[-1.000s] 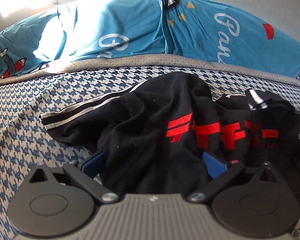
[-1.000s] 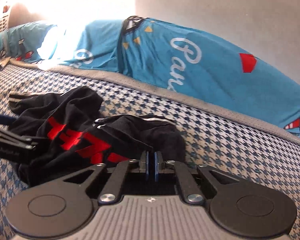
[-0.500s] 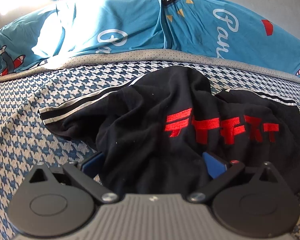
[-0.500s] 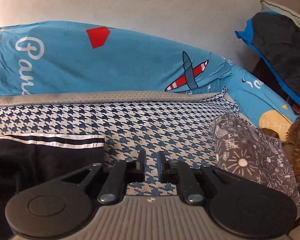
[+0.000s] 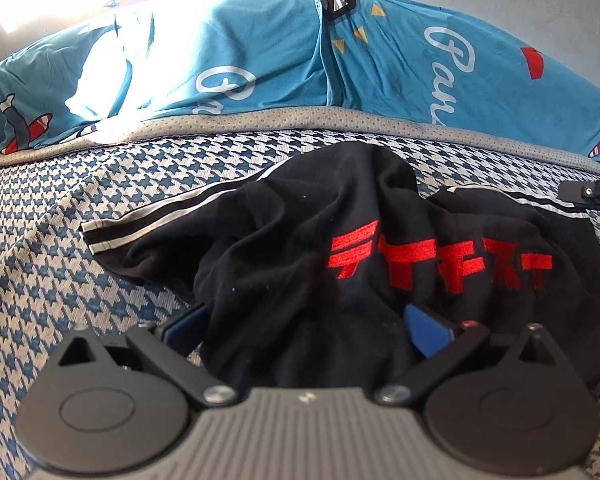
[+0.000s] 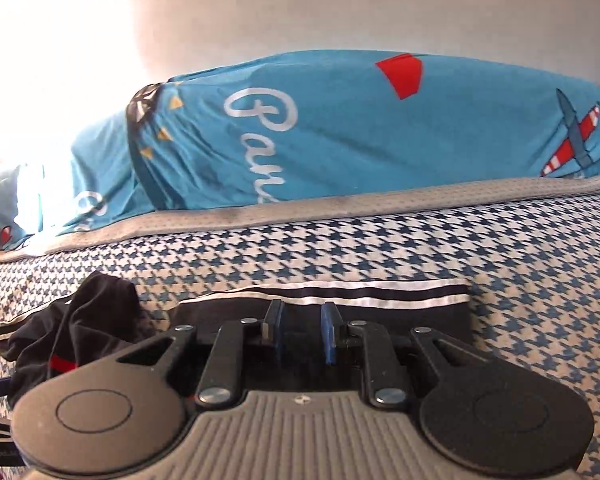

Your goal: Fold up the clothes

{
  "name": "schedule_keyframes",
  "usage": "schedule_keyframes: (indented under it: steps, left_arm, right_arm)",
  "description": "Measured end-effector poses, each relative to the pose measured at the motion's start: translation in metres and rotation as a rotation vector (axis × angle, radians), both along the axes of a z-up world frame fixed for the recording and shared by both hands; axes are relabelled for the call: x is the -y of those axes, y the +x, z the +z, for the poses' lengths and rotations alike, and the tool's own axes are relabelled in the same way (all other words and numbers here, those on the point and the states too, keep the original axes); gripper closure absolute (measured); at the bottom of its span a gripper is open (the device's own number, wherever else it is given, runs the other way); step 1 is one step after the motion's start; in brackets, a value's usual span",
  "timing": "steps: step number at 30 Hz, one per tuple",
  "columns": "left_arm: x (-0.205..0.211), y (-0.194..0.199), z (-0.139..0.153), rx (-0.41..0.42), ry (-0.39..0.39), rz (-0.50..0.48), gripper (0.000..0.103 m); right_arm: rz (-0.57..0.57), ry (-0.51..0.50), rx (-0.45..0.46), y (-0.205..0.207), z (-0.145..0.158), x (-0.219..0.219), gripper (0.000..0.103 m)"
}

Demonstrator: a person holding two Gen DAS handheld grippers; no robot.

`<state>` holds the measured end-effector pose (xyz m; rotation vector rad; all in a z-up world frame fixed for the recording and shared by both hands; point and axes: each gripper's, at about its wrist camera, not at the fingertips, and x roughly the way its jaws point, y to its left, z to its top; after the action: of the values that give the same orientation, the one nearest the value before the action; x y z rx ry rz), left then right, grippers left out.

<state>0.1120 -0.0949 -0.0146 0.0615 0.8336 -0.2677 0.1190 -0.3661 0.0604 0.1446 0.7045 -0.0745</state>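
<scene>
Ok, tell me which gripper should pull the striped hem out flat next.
Right. The right gripper is open directly over the flat striped hem of the black garment. The left gripper is open around bunched cloth, away from either hem.

White script "Pan" stands on the blue pillow [image 6: 340,136].

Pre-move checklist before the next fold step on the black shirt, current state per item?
1. Left gripper has cloth between its fingers: ok, black shirt bunched there, jaws wide.
2. Left gripper clamped: not ok.
3. Right gripper at the striped sleeve hem: ok, just short of it.
4. Right gripper open: ok.
5. Shirt spread flat: not ok, crumpled.
6. Bed cover beyond sleeve free: ok.
</scene>
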Motion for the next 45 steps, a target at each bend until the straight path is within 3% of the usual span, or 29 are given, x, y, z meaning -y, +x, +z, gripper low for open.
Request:
schedule_keyframes:
  steps: [7, 10, 14, 19, 24, 26, 27, 33, 40, 45]
  left_arm:
    - [-0.003, 0.002, 0.001, -0.019, -0.014, 0.012, 0.0]
    - [-0.005, 0.004, 0.001, -0.027, -0.022, 0.017, 0.0]
    - [-0.007, 0.006, 0.001, -0.039, -0.035, 0.026, 0.0]
    - [-0.008, 0.007, 0.0, -0.048, -0.041, 0.03, 0.0]
    - [-0.01, 0.009, 0.0, -0.05, -0.048, 0.033, 0.0]
    - [-0.011, 0.011, 0.001, -0.048, -0.053, 0.034, 0.0]
    - [-0.012, 0.011, 0.001, -0.048, -0.055, 0.035, 0.0]
    - [-0.016, 0.016, 0.002, -0.043, -0.071, 0.039, 0.0]
    - [-0.022, 0.021, 0.009, 0.007, -0.098, 0.064, 0.0]
    - [-0.031, 0.032, 0.01, 0.009, -0.094, 0.12, 0.0]
  right_arm:
    - [0.132, 0.0, -0.001, 0.027, -0.013, -0.041, 0.083]
    - [0.18, 0.005, -0.01, 0.037, -0.018, -0.054, 0.077]
    - [0.244, -0.056, -0.048, 0.046, -0.029, -0.071, 0.07]
    - [0.299, -0.159, -0.102, 0.055, -0.048, -0.086, 0.068]
    - [0.268, -0.18, -0.12, 0.063, -0.059, -0.086, 0.072]
    - [0.251, -0.184, -0.114, 0.066, -0.058, -0.086, 0.091]
    - [0.24, -0.188, -0.113, 0.068, -0.057, -0.086, 0.093]
    - [0.16, -0.126, -0.021, 0.074, -0.043, -0.076, 0.096]
    - [-0.026, -0.013, 0.139, 0.078, -0.014, -0.044, 0.096]
    - [-0.146, 0.007, 0.231, 0.08, -0.001, -0.028, 0.096]
